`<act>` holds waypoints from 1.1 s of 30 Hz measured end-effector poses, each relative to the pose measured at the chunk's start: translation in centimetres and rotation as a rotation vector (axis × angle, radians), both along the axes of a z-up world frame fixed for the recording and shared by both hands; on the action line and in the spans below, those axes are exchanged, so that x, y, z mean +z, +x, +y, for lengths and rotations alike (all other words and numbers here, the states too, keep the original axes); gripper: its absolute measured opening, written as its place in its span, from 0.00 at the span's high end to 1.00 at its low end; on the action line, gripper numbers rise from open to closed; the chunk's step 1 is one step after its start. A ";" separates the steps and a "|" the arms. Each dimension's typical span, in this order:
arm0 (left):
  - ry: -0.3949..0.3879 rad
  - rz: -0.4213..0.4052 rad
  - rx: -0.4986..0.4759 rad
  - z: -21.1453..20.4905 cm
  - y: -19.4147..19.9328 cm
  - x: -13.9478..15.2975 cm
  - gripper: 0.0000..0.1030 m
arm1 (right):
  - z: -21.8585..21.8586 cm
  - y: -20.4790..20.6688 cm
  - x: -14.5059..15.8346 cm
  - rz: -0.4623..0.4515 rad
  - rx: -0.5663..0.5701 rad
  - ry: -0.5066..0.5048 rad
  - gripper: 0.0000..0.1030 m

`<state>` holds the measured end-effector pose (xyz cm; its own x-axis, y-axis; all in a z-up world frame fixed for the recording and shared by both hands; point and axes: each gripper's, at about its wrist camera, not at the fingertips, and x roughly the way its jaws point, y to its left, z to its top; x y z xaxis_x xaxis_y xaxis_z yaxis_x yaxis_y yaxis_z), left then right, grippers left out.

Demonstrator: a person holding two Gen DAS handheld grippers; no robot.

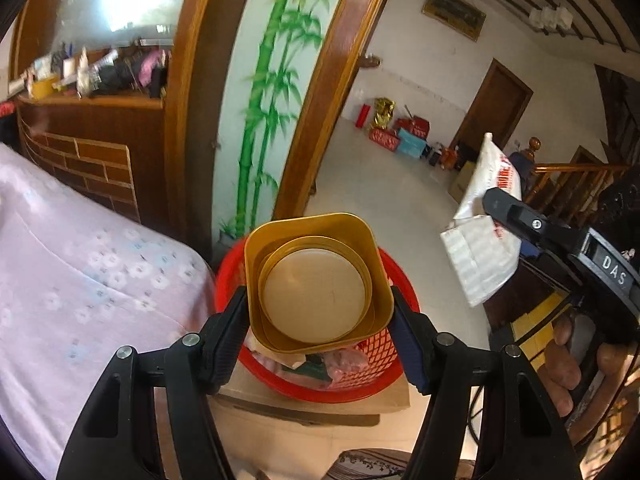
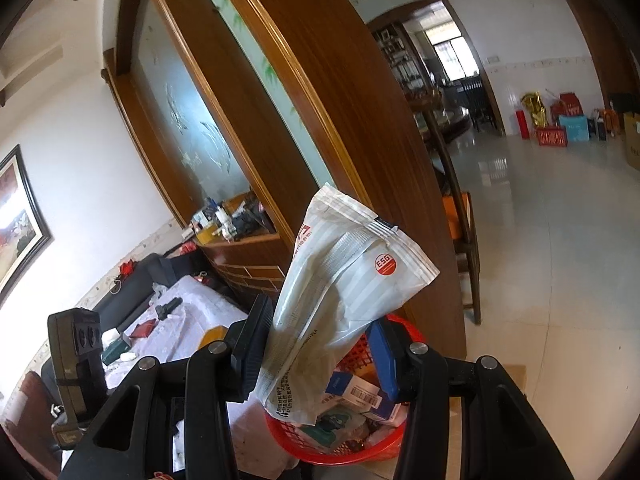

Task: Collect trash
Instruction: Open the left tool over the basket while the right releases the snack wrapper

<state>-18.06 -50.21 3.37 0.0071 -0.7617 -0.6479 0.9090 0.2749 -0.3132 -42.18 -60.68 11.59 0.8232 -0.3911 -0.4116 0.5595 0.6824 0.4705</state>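
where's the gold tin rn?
Left wrist view, centre: gold tin clamped in the left tongs, directly above the red basket.

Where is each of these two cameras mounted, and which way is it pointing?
Left wrist: rides on the left gripper, looking down along its fingers at a gold tin clamped above a red basket; the right gripper and the person's hand show at right.
Right wrist: rides on the right gripper, looking past a white pouch it pinches; the left gripper's body shows at left.
Shared: red basket, white pouch, pink-covered table.
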 end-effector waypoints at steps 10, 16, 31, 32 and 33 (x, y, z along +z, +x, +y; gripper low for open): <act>0.040 0.021 -0.019 -1.7 0.2 -2.8 0.36 | -2.7 2.2 -4.0 0.077 0.028 0.096 0.50; 0.007 0.013 0.009 0.1 0.4 -2.0 0.20 | -2.9 2.6 -4.3 0.070 0.033 0.132 0.34; -0.106 -0.193 0.225 11.1 -4.4 4.5 0.07 | 6.0 -0.6 1.2 0.026 0.032 -0.001 0.19; -0.114 -0.206 0.239 11.7 -4.6 4.9 0.07 | 7.4 -1.2 2.0 0.036 0.017 -0.040 0.17; -0.115 -0.220 0.251 12.3 -5.0 5.4 0.06 | 8.3 -1.6 2.5 0.040 0.007 -0.064 0.16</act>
